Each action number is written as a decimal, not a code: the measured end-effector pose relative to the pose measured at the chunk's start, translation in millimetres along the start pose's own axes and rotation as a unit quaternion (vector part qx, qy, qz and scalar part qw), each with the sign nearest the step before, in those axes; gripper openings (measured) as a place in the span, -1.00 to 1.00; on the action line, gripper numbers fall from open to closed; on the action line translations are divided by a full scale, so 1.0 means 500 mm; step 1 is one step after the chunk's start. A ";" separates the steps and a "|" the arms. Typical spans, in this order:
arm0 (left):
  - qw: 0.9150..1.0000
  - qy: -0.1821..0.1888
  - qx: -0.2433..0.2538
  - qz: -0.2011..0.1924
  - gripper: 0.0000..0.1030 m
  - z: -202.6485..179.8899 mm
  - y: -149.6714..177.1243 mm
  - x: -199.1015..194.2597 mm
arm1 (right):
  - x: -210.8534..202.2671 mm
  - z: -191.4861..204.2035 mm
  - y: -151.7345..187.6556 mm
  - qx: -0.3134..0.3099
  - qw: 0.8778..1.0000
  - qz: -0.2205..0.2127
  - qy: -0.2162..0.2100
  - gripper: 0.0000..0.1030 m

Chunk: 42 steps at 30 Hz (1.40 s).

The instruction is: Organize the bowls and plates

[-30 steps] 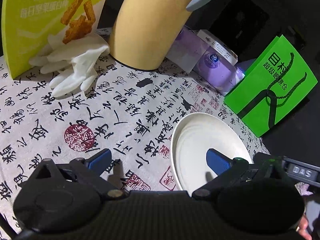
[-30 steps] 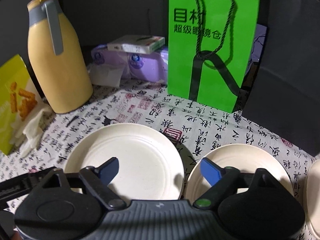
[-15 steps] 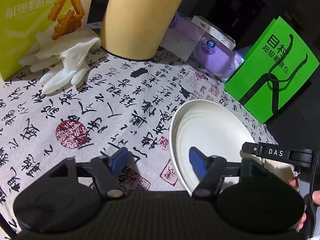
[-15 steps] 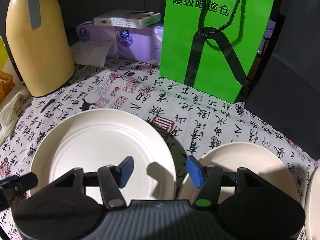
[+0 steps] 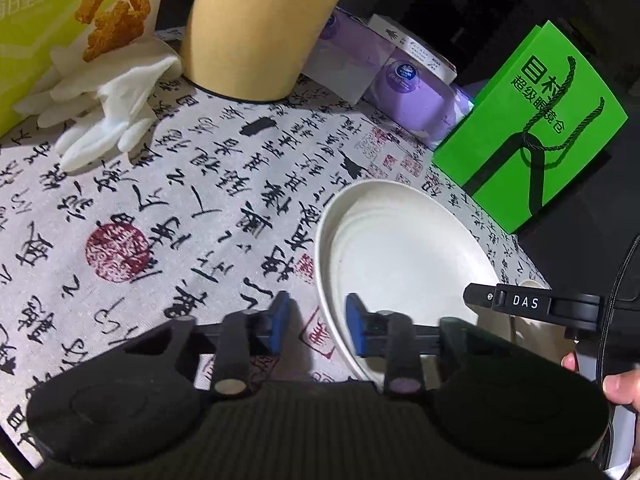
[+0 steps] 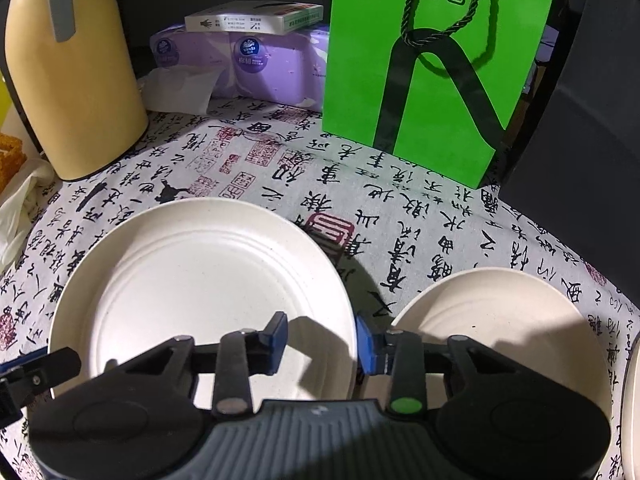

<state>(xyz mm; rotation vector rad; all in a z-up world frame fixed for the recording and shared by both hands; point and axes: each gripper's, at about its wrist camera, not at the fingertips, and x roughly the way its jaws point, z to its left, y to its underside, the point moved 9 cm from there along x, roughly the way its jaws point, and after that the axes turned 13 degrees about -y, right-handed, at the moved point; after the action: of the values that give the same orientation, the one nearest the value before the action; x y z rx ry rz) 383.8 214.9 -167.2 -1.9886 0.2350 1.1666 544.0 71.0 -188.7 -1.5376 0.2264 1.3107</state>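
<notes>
On the calligraphy cloth (image 6: 400, 216), both tools (left (image 5: 316, 326), right (image 6: 322, 340)) are closing over the ringed cream plate (image 6: 192, 280), seemingly untouched.

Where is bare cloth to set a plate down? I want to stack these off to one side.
Widest free patch: the tablecloth between the white glove, yellow jug and large plate. A narrower strip lies before the green bag. Crowded: the back edge, and between both plates.

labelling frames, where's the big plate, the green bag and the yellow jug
big plate (image 6: 192, 280), right wrist view, bare centre
green bag (image 6: 360, 80), right wrist view, front face
yellow jug (image 6: 76, 92), right wrist view, body
</notes>
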 end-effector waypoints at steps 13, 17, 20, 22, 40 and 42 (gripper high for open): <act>1.000 -0.011 -0.003 -0.005 -0.68 0.005 -0.004 0.000 | -0.016 0.011 0.009 -0.008 1.000 -0.011 -0.002 -0.75; 1.000 -0.020 -0.003 -0.010 -0.68 0.009 -0.005 -0.002 | -0.021 0.020 0.012 -0.021 1.000 -0.013 0.002 -0.75; 1.000 -0.023 -0.004 -0.011 -0.68 0.011 -0.005 -0.004 | -0.025 0.025 0.013 -0.026 1.000 -0.015 0.003 -0.75; 1.000 -0.026 -0.003 -0.012 -0.68 0.011 -0.005 -0.005 | -0.026 0.029 0.013 -0.031 0.999 -0.017 0.005 -0.75; 0.999 -0.042 0.005 -0.030 -0.66 0.013 -0.012 -0.015 | -0.057 0.053 0.016 -0.055 0.997 -0.052 0.002 -0.75; 0.999 -0.041 0.004 -0.030 -0.66 0.014 -0.013 -0.016 | -0.061 0.054 0.017 -0.058 0.997 -0.058 0.002 -0.79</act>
<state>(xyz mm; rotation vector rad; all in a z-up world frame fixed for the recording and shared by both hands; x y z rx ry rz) 378.0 222.3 -159.0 -1.9229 0.1367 1.2024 509.8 74.5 -164.8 -1.6272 0.0633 1.2482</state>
